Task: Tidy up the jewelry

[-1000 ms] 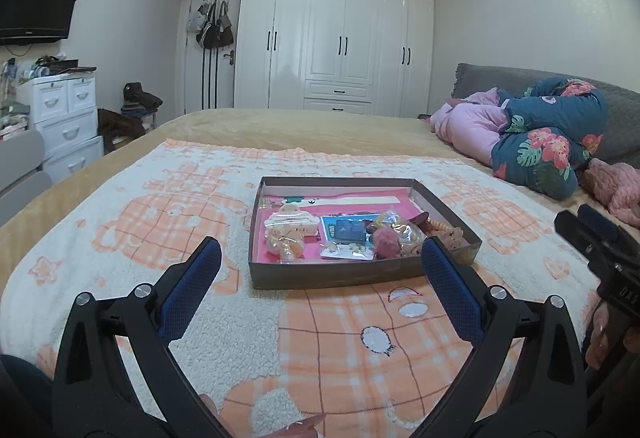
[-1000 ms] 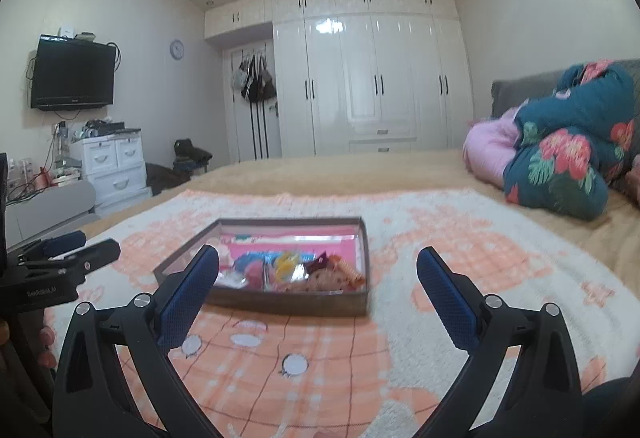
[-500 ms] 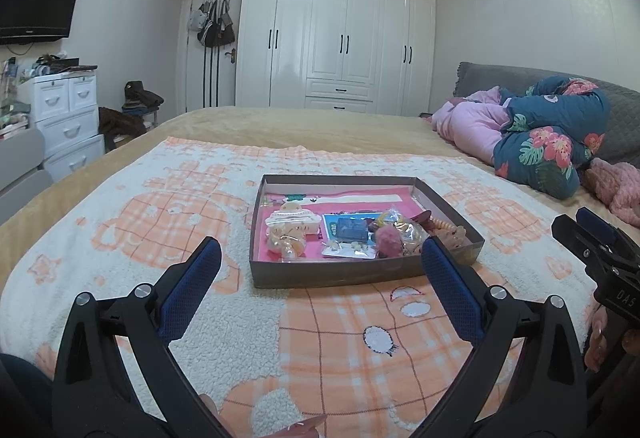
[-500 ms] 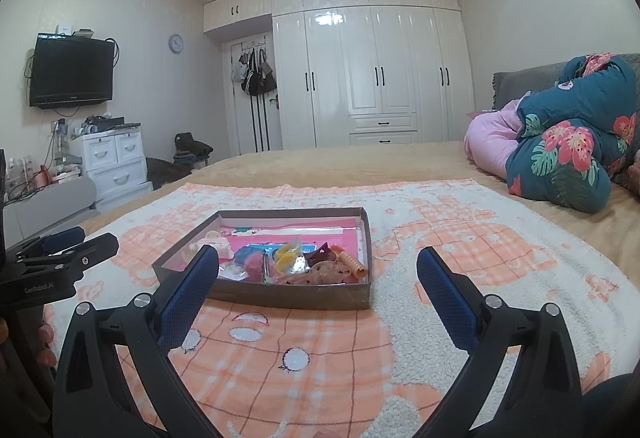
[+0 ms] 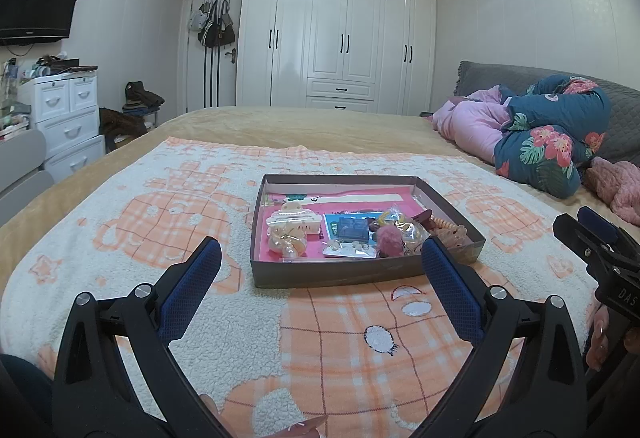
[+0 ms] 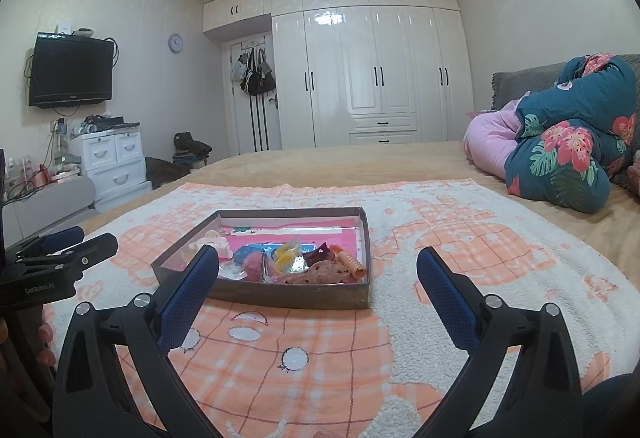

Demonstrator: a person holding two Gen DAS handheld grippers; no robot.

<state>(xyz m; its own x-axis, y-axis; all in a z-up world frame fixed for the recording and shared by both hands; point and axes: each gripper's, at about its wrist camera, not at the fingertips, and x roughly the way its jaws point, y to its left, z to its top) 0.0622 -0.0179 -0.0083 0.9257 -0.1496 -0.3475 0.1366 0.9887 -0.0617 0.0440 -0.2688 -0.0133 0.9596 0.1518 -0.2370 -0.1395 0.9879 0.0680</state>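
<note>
Lying on the orange-and-white blanket [image 5: 168,238] near the middle of the bed [image 5: 304,125], the shallow brown tray [image 5: 360,274] of jewelry is being framed by bare blanket on every side. Its long axis is being seen running left to right in the left wrist view, its short walls receding toward the wardrobe [image 5: 340,33]. The left gripper [image 5: 320,270] and the right gripper [image 6: 318,278] are being held wide apart, empty, short of the tray's near wall.

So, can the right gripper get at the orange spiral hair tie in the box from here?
Probably yes: the right gripper is open, the orange spiral hair tie lies uncovered by the box's near right corner, and only bare blanket lies between.
</note>
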